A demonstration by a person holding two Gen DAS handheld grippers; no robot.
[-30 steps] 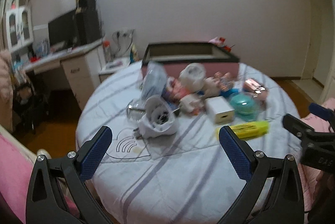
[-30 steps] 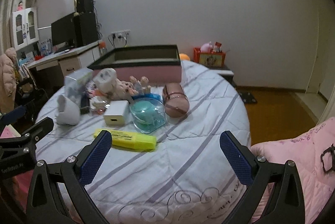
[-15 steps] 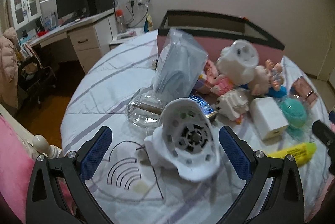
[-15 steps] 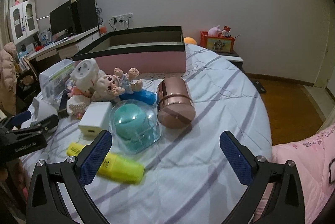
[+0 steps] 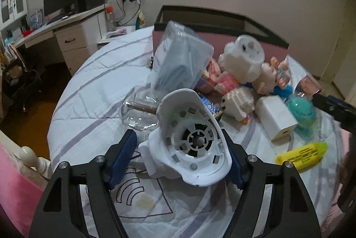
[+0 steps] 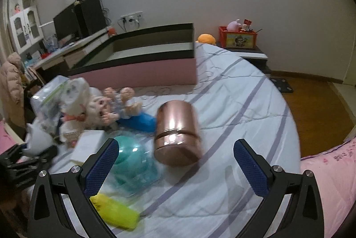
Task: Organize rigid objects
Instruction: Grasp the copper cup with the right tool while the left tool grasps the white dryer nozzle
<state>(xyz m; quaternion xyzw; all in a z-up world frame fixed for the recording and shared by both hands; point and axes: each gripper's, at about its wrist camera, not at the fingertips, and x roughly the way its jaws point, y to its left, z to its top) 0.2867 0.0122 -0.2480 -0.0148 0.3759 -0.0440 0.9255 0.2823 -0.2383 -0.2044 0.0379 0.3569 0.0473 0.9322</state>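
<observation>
1. My left gripper (image 5: 180, 157) has its blue ribbed pads narrowed around a white moulded plastic shell (image 5: 191, 144). The right pad is at its rim, while the left one sits just beside its base, and I cannot tell whether that pad touches.
2. That shell is a rounded, cup-like housing with a slotted circular hub inside. It sits at the near edge of the pile, on the striped white bedspread (image 5: 93, 91).
3. Behind it lie a crinkled clear plastic bag (image 5: 178, 64), a white blocky toy (image 5: 242, 57) and a smooth white rectangular charger (image 5: 276, 120).
4. A glossy yellow highlighter (image 5: 302, 154) lies to the right, apart from the shell.
5. My right gripper (image 6: 175, 166) is spread wide and holds nothing.
6. Ahead of it a shiny rose-gold metal cylinder (image 6: 176, 131) lies on its side, with a teal dome in clear plastic (image 6: 131, 157) just beside it.
7. A pink-sided open box (image 6: 142, 68) with a dark rim stands at the back.
</observation>
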